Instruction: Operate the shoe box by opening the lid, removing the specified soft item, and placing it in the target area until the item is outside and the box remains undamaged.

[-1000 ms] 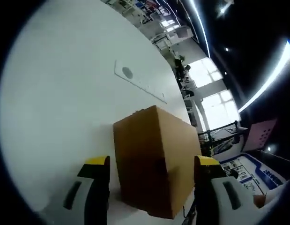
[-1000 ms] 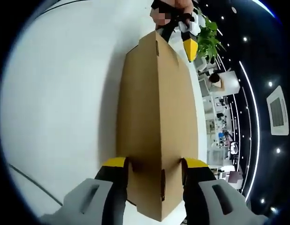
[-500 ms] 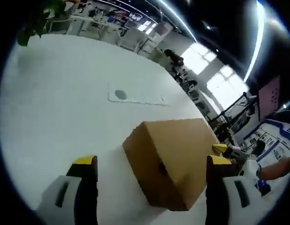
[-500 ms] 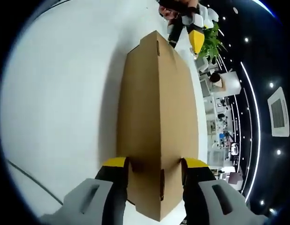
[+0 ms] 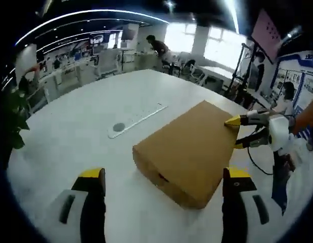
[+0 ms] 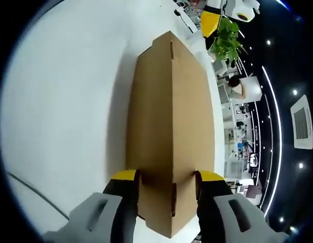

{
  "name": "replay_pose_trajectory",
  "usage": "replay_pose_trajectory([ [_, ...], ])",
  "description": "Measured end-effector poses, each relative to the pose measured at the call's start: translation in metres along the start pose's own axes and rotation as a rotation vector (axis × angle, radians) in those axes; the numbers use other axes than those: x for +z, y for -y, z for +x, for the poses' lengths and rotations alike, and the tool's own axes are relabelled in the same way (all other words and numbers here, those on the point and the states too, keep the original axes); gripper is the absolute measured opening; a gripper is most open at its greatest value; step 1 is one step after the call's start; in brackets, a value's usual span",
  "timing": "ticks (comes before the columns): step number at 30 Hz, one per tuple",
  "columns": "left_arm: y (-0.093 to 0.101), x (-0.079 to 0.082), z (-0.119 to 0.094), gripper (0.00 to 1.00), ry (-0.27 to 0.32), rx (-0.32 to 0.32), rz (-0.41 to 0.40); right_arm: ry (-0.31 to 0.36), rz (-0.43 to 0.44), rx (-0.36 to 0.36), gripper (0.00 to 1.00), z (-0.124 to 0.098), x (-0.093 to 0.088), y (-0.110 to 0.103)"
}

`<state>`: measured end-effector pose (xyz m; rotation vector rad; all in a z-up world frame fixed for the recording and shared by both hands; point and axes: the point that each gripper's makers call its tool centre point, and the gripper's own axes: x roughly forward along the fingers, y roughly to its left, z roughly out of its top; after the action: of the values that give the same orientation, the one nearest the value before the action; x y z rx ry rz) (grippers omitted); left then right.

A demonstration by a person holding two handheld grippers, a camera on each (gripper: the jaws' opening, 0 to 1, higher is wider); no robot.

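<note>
Your right gripper pinches the closed shoe box end, steadying it on the white table | your left gripper hovers spread, short of the lid.

A plain brown cardboard shoe box, lid closed, lies flat on the white table, ahead between the left jaws, its far end between the right jaws.
</note>
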<state>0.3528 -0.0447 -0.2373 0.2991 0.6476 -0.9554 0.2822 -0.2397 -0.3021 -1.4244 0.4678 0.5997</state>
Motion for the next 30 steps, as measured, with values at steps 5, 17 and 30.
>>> replay_pose_trajectory([
  [5,0.025,-0.008,0.002,0.93,-0.049,-0.028,0.135,-0.001,0.019,0.012,0.43,0.001,0.0,0.0],
  [17,0.08,-0.016,0.012,0.87,-0.104,-0.01,0.493,-0.003,0.01,0.024,0.42,0.0,0.0,-0.001],
  [30,0.089,-0.032,0.031,0.65,-0.208,0.268,0.838,0.046,0.021,0.013,0.42,-0.001,0.002,-0.002],
])
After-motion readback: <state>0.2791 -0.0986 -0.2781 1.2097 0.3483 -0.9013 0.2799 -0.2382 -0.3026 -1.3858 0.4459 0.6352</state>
